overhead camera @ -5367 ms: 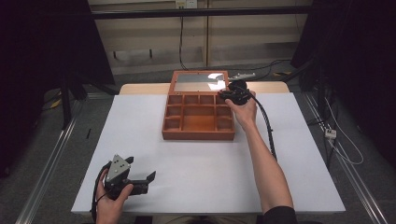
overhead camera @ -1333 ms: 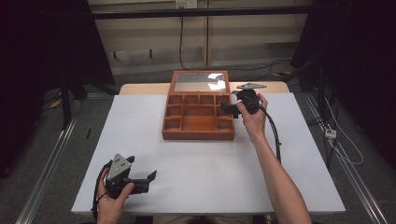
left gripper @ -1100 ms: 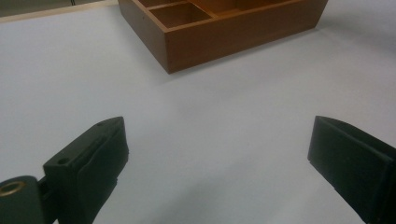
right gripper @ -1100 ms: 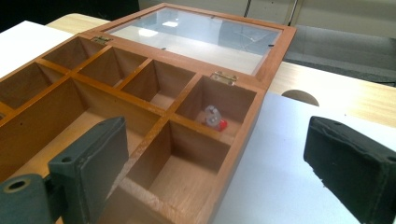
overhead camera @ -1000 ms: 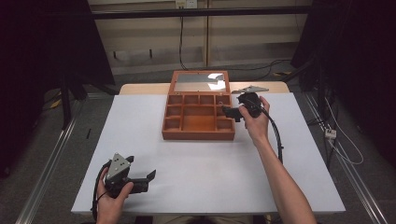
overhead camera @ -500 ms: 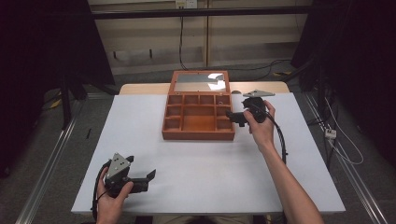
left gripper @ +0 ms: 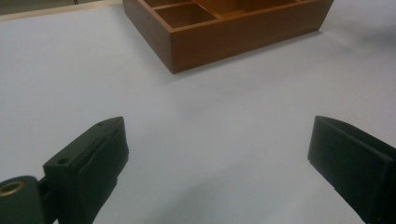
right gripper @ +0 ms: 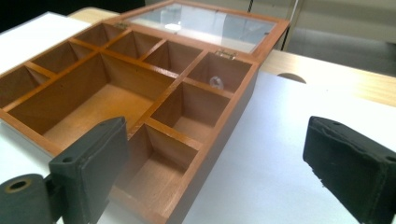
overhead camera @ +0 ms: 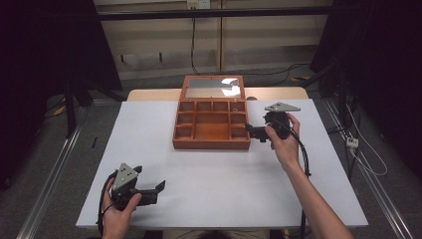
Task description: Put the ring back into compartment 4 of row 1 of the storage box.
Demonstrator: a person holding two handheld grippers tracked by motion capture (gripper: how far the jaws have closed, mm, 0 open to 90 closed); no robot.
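My right gripper [overhead camera: 253, 132] hangs with jaws wide apart, empty, at the right wall of the box [overhead camera: 211, 130], whose lid [right gripper: 205, 21] lies open beyond. Drifting forward, my near jaw could catch that wall and shove the box. My left gripper [overhead camera: 158, 189] idles, agape.

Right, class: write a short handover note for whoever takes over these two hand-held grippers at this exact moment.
Left hand-held gripper: open, holding nothing, low over the near left of the table.
Right hand-held gripper: open, holding nothing, at the right side of the box, one jaw over its right-hand compartments.
Box: mid-table, glass lid lying open behind it, the compartments in view look empty, bar a small clear thing.
Done: lid is open.
Left: unclear; nothing gripped yet.
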